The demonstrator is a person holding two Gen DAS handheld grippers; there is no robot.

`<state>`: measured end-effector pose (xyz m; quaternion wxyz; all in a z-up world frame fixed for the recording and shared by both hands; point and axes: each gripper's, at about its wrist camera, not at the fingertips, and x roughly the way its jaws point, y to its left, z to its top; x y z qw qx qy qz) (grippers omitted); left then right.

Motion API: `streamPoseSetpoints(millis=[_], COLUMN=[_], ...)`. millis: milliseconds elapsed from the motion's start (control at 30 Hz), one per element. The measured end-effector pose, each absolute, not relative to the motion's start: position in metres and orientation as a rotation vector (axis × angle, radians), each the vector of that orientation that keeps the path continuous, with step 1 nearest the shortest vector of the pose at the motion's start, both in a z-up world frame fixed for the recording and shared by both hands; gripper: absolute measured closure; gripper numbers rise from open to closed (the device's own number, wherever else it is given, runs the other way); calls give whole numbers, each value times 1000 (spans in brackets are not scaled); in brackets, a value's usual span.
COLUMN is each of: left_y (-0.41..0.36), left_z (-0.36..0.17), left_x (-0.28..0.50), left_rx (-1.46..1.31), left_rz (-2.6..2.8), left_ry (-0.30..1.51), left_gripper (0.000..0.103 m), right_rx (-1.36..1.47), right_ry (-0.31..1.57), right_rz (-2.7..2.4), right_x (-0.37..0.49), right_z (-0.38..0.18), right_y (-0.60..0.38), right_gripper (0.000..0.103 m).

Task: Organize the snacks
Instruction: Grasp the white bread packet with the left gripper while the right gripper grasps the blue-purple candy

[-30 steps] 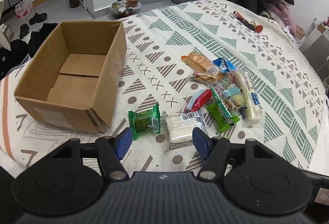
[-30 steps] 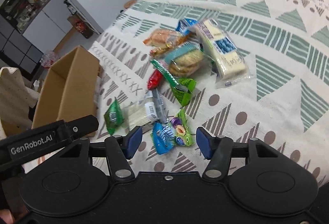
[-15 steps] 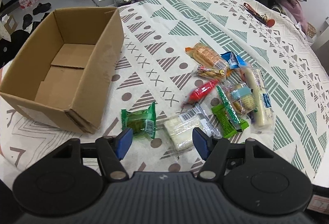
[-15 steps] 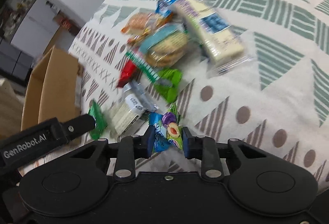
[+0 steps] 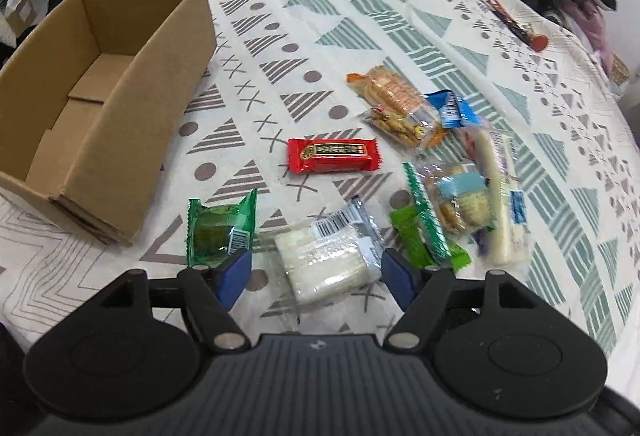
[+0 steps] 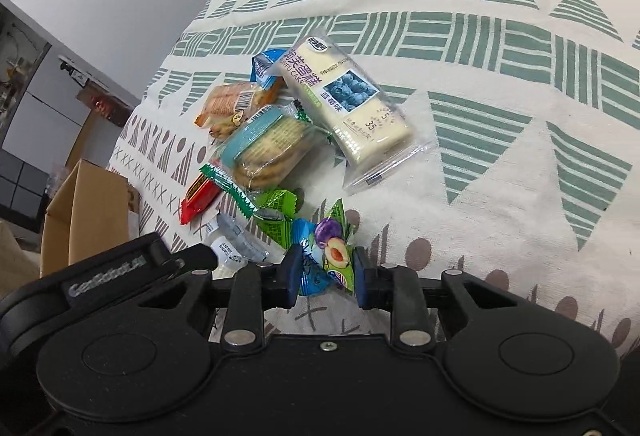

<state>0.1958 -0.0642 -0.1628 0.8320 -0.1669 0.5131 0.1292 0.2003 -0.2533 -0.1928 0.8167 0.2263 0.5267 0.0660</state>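
Note:
My right gripper point(image 6: 325, 272) is shut on a small blue-and-green plum candy packet point(image 6: 326, 256), held just above the patterned tablecloth. My left gripper point(image 5: 316, 274) is open, its blue pads on either side of a white rice-cake packet point(image 5: 328, 258). A green snack packet point(image 5: 220, 228) lies by the left pad. Beyond lie a red bar point(image 5: 333, 155), a round biscuit pack point(image 6: 266, 150), a blueberry cake bar point(image 6: 348, 98), an orange cracker pack point(image 5: 390, 90) and a bright green packet point(image 5: 420, 236). An open, empty cardboard box point(image 5: 100, 108) stands at the left.
The table point(image 5: 500, 48) carries a tablecloth with grey and green triangles. A red-handled tool point(image 5: 516, 24) lies at its far right. Dark coats hang behind the table. Bags, shoes and a jar sit on the floor past the far edge.
My right gripper went from open to shut on the plum candy packet and lifted it. The left gripper moved forward over the rice-cake packet; the red bar now lies flat and apart from the pile.

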Motion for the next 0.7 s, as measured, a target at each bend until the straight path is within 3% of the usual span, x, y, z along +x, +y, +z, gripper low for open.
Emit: streamPoseSetpoints(millis=[267, 433, 533, 600, 700], left_y=[-54, -45, -45, -46, -46], left_z=[-179, -194, -192, -188, -180], left_x=[204, 206, 203, 201, 196], left_rx=[-411, -496, -503, -497, -478], left_rz=[329, 351, 343, 324, 334], left_ry=[1093, 1105, 1094, 1090, 1095], left_gripper=[19, 18, 31, 47, 55], right_rx=[478, 474, 478, 479, 480], right_ry=[1123, 1125, 1120, 1113, 1094], right_rz=[131, 131, 136, 143, 159], right_x=[203, 202, 200, 198, 194], right_z=[-194, -194, -193, -191, -186], right_y=[-253, -253, -254, -254, -255], right_gripper=[77, 77, 78, 78, 78])
